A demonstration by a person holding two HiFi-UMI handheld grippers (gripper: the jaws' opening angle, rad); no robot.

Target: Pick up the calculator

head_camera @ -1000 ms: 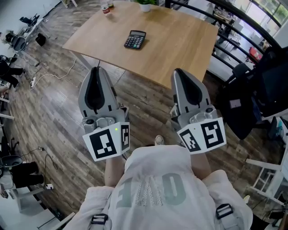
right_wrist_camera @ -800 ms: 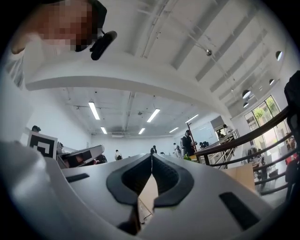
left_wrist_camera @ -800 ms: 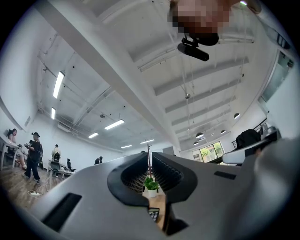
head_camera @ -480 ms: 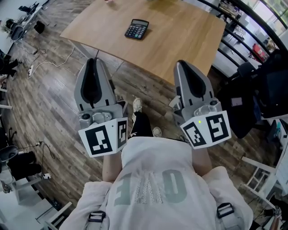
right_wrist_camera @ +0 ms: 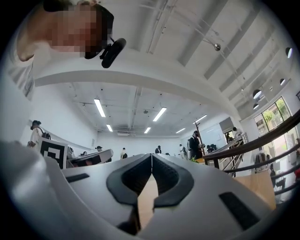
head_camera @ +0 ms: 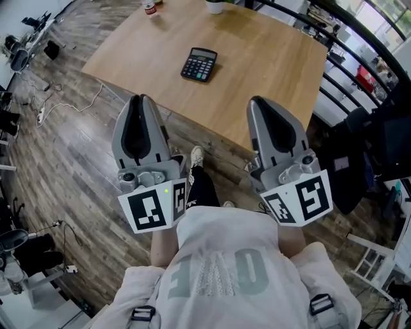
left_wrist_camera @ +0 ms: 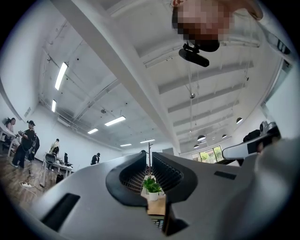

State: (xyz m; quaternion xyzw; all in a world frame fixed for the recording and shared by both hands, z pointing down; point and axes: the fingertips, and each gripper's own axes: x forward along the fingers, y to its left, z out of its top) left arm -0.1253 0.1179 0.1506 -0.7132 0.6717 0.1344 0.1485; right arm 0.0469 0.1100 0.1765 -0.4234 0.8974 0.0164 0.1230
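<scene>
Two closed, empty tools: left gripper [head_camera: 139,99] and right gripper [head_camera: 257,101] hover short of the worktop [head_camera: 263,64], apparently lining up on the untouched calculator [head_camera: 198,64].

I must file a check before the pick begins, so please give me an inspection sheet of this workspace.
Surface: wooden table, light top.
Job's things: calculator lies flat near the middle, untouched.
Clutter: small container and potted plant at the far edge.
Grippers: left gripper and right gripper both shut, empty, apart from the calculator.
Cables: white cable on the floor at the left.
Surroundings: wood floor, black railing, dark chair at the right.
</scene>
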